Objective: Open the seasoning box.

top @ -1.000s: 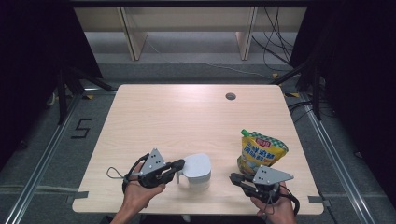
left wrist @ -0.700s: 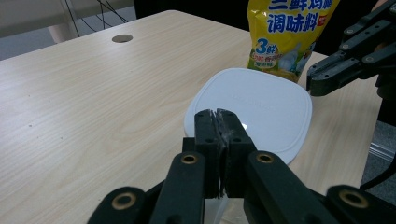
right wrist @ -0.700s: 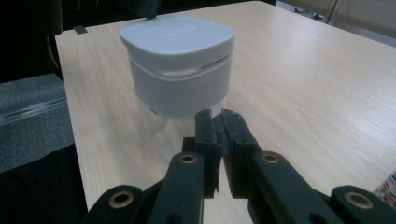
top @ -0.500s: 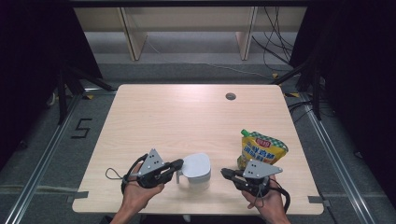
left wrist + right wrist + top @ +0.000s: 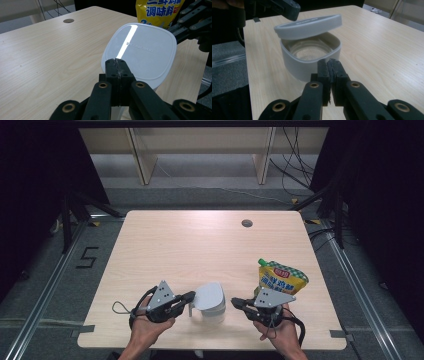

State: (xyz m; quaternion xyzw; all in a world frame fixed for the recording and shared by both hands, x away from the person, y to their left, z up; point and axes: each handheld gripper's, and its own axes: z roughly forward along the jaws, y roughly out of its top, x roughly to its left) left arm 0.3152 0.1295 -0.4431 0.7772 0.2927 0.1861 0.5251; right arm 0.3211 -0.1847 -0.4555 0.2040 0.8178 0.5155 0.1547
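Observation:
A white square container (image 5: 210,306) stands near the table's front edge, its lid (image 5: 208,294) tilted up and partly open. In the right gripper view the container (image 5: 312,60) looks empty under the raised lid (image 5: 308,25). My left gripper (image 5: 192,296) is shut, its tips against the lid's near edge (image 5: 142,50); I see nothing between the jaws (image 5: 116,61). My right gripper (image 5: 234,303) is shut too, tips (image 5: 328,61) just short of the container's wall. A yellow seasoning pouch (image 5: 281,277) lies behind the right hand.
The table (image 5: 200,245) has a round cable hole (image 5: 246,223) at the back right. Its front edge runs just below both hands. The left gripper (image 5: 287,10) hangs over the lid's far side in the right gripper view.
The right gripper has moved left, closer to the container. The left gripper and the container have stayed in place.

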